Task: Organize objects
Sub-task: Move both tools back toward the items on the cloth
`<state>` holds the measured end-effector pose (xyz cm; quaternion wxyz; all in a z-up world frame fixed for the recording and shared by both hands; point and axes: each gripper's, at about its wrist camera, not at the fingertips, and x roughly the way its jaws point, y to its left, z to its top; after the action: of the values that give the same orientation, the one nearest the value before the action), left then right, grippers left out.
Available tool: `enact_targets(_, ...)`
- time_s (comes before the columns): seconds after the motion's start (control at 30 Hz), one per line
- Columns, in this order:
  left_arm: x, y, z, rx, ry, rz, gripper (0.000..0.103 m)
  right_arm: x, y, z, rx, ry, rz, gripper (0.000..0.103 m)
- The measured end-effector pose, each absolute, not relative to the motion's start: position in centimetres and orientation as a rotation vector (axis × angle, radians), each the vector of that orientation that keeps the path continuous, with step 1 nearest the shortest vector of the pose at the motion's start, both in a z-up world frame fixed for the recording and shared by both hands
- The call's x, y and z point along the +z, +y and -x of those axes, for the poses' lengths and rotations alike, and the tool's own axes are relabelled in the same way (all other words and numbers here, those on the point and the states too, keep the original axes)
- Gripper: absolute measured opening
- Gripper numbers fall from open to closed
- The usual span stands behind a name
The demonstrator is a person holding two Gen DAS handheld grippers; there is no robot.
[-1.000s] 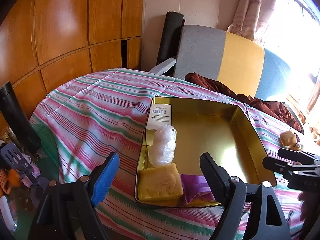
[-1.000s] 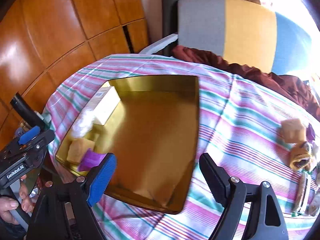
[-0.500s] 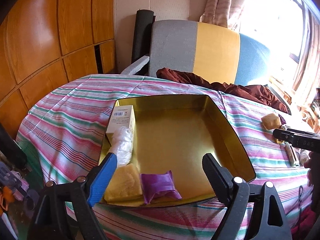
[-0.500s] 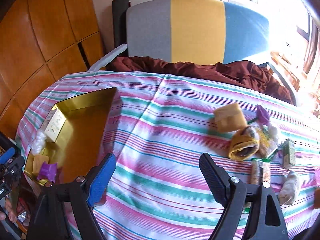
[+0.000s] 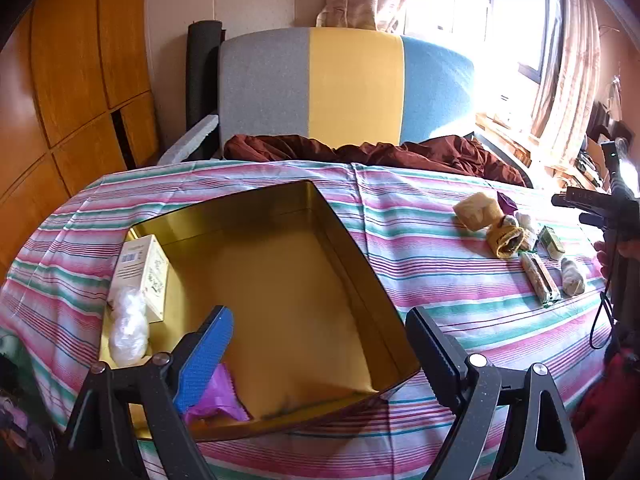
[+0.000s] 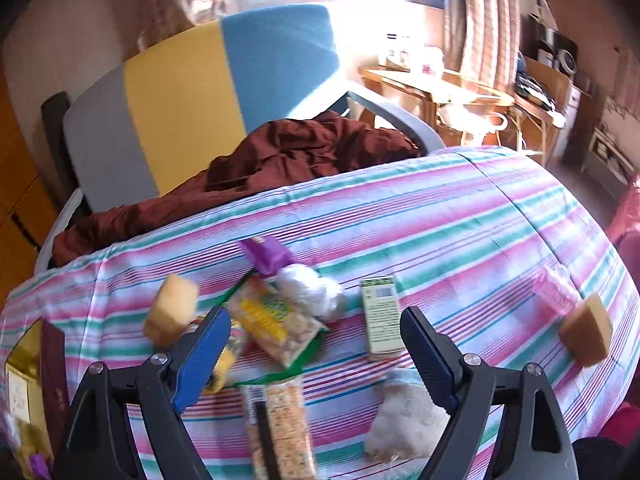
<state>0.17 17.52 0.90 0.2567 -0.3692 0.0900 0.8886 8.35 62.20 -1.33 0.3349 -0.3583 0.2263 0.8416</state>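
A gold tin tray (image 5: 348, 236) lies on the striped tablecloth and holds a white box (image 5: 144, 268), a clear plastic wad (image 5: 128, 332) and a purple packet (image 5: 218, 396). My left gripper (image 5: 320, 348) is open and empty above the tray's near edge. My right gripper (image 6: 316, 352) is open and empty above a cluster of loose items: a cracker pack (image 6: 280, 424), a snack bag (image 6: 276, 320), a green and white box (image 6: 382, 316), a white wad (image 6: 404, 420), a yellow sponge (image 6: 172, 312) and a purple packet (image 6: 268, 256). The same cluster shows in the left wrist view (image 5: 516, 236).
Another sponge (image 6: 588, 328) and a pink plastic piece (image 6: 556, 288) lie near the table's right edge. A brown cloth (image 6: 280, 156) lies on the grey, yellow and blue chair (image 5: 352, 92) behind the table. Wooden panels (image 5: 80, 80) line the left.
Both views have swung to the right. The right gripper has moved from over the tray to over the cluster of loose items. Both grippers stay open.
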Motion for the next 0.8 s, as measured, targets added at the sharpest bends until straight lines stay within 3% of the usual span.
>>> enact_targets(0.17,0.6,21.4,0.0,2.333,0.26,1.025,0.089,-3.5,66.0,-11.2,2.076,0.866,0.883,0.088)
enact_targets(0.8,-2.3,37.9,6.2,2.039,0.091,1.218,0.089,-2.9,66.8,-12.8,2.085,1.043,0.797,0.088)
